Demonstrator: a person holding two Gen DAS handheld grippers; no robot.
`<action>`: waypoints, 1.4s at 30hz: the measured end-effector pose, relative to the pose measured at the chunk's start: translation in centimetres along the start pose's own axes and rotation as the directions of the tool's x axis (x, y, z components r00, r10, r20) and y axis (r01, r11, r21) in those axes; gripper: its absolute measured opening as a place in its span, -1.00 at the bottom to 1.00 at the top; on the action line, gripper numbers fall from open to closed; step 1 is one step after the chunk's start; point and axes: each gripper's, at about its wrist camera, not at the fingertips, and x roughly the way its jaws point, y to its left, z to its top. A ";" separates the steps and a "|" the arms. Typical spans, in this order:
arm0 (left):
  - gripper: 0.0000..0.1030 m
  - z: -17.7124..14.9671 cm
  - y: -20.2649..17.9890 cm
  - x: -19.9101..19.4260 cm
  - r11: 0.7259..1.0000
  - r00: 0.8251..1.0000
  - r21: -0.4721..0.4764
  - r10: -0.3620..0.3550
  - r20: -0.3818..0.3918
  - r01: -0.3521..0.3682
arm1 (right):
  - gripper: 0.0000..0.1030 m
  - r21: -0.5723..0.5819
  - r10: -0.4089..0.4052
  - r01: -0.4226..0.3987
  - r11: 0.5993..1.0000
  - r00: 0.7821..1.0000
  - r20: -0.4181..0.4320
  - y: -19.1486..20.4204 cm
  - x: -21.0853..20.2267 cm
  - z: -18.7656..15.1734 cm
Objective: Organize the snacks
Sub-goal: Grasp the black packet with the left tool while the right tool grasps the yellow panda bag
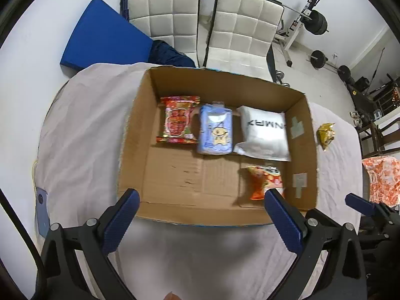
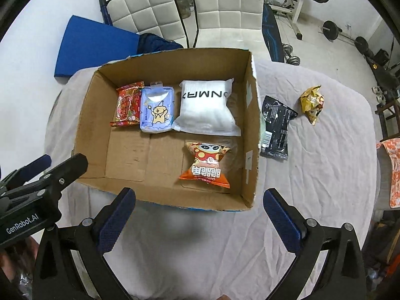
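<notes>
Right wrist view, right gripper (image 2: pixel 198 215) hovering before the cardboard box (image 2: pixel 251 130), fingers spread, left gripper (image 1: pixel 201 215) likewise gaping beside it.

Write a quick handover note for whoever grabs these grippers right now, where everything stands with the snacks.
Left gripper: open, empty, at the box's near edge.
Right gripper: open, empty, also at the near edge.
In the cardboard box: red packet, blue bear packet and white pouch in a back row; orange packet in front, right side.
Left to do: black packet and crumpled yellow packet lie on the cloth, right of the box.
</notes>
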 end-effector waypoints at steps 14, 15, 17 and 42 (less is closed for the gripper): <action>0.99 4.1 -13.9 1.7 0.990 0.996 0.113 -0.078 -0.031 0.081 | 1.00 0.284 -0.060 0.064 0.957 0.998 -0.023 -18.8 -0.9 0.8; 0.99 4.4 -15.7 2.5 0.987 0.996 0.139 -0.076 -0.042 0.081 | 1.00 0.303 -0.073 0.079 0.950 0.997 -0.029 -20.4 -0.7 0.8; 0.99 5.2 -19.1 4.1 0.976 0.997 0.210 -0.048 -0.067 0.062 | 1.00 0.348 -0.090 0.101 0.932 0.995 -0.046 -23.9 -0.1 0.8; 0.83 8.4 -33.3 23.0 0.889 0.924 0.440 0.266 -0.277 -0.124 | 0.70 0.542 0.298 -0.209 0.814 0.951 -0.082 -36.0 12.2 12.1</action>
